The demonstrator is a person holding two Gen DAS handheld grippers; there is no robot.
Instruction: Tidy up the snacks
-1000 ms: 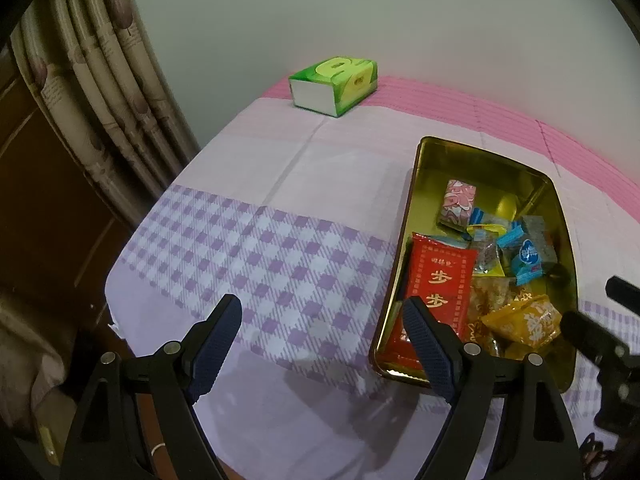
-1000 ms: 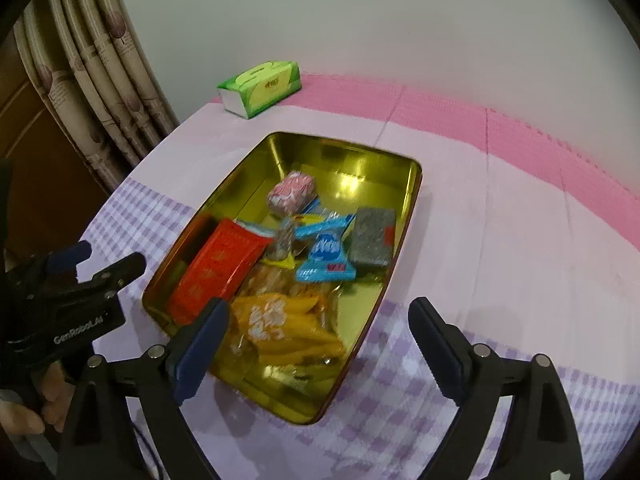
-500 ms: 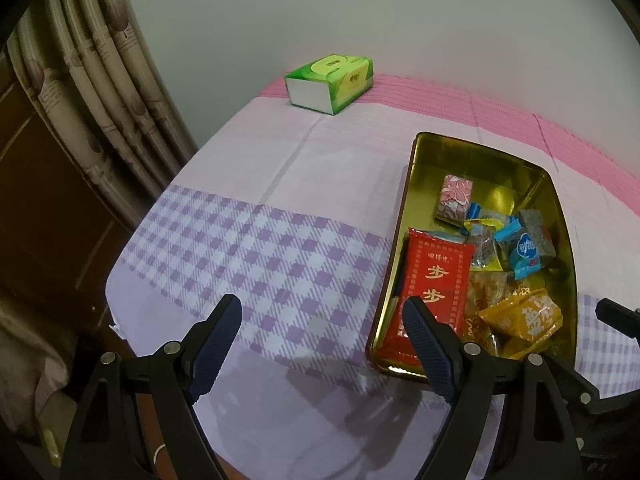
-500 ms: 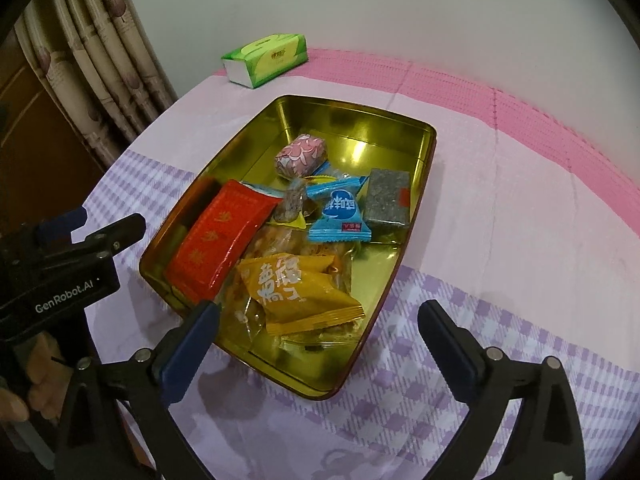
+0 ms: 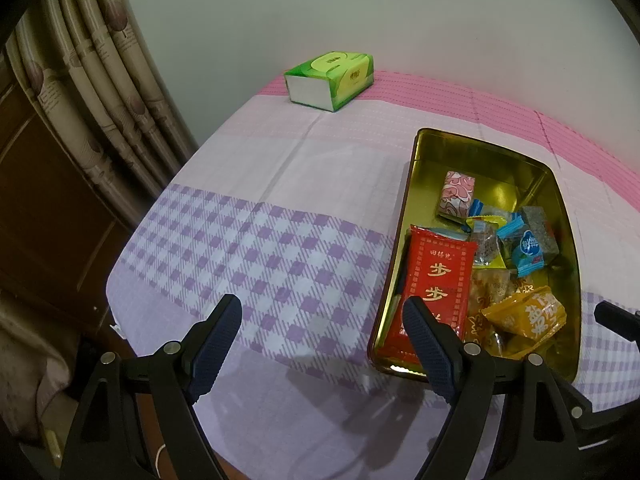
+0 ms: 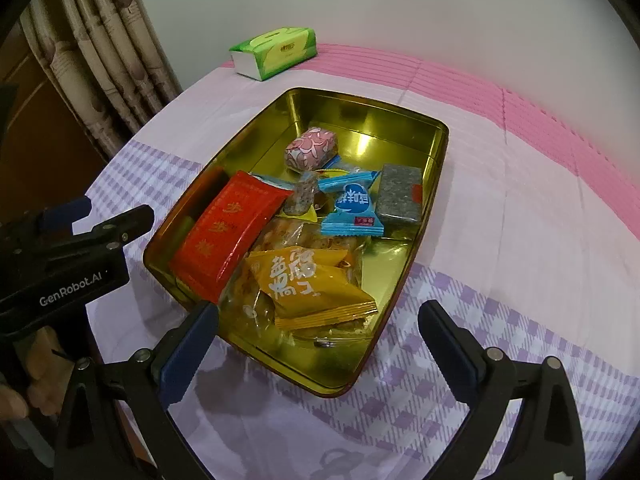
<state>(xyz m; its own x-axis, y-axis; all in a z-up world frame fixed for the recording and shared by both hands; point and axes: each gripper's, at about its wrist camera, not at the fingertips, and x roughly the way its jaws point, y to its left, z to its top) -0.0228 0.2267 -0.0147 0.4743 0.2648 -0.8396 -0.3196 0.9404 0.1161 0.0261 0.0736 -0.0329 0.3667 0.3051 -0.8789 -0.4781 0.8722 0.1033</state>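
A gold tin tray (image 6: 438,148) (image 5: 416,184) sits on the checked tablecloth and holds several snacks: a red packet (image 6: 228,228) (image 5: 434,280), a yellow packet (image 6: 312,284) (image 5: 528,316), a blue candy (image 6: 352,208), a grey bar (image 6: 400,194) and a pink wrapped sweet (image 6: 312,150). My right gripper (image 6: 320,344) is open and empty above the tray's near edge. My left gripper (image 5: 322,342) is open and empty over the cloth, left of the tray; it also shows in the right wrist view (image 6: 108,220).
A green tissue box (image 5: 330,80) (image 6: 276,52) lies at the table's far corner by the wall. Curtains (image 5: 100,80) hang at the left beside a brown wooden cabinet (image 5: 40,200). The table's near and left edges lie close to both grippers.
Both grippers have drawn back slightly toward the table's near edge, and the right one has dropped closer over the tray. Both stay open. The snacks have not moved.
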